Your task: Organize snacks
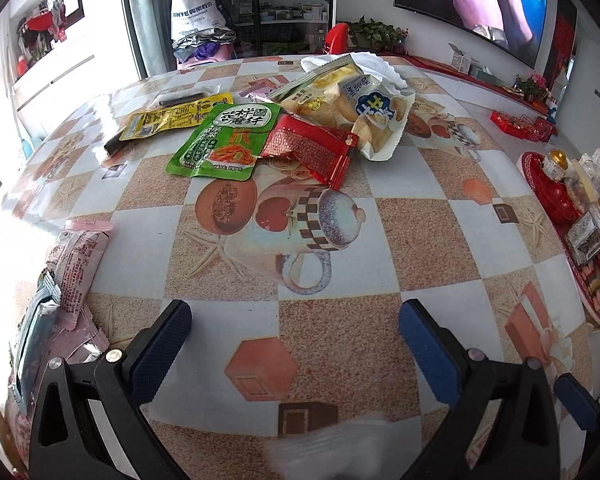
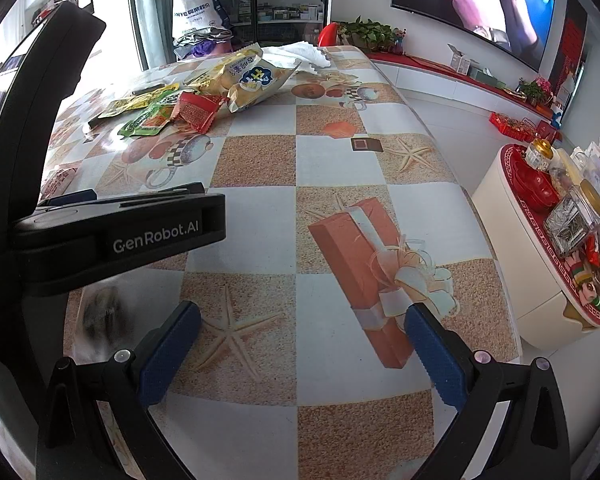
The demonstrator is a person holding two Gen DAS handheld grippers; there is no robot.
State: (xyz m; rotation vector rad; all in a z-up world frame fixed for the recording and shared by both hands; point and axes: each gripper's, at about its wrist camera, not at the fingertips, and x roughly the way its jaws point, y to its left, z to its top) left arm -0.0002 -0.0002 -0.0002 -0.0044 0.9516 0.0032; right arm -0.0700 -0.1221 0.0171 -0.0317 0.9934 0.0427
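A heap of snack packets lies at the far side of the patterned table (image 1: 420,240): a green packet (image 1: 226,140), a red packet (image 1: 310,146), a yellow packet (image 1: 172,118) and a large bag of rice crackers (image 1: 364,108). A pink packet (image 1: 78,264) and a grey-blue packet (image 1: 36,328) lie at the left edge. My left gripper (image 1: 296,328) is open and empty above the near table. My right gripper (image 2: 300,344) is open and empty, to the right of the left gripper's body (image 2: 116,236). The heap also shows in the right wrist view (image 2: 196,96).
A white cloth (image 1: 364,64) lies behind the heap. A low round stand (image 2: 512,240) with jars and packets stands right of the table. A blurred white thing (image 1: 340,452) lies under my left gripper. The table's right edge (image 2: 452,168) drops to the floor.
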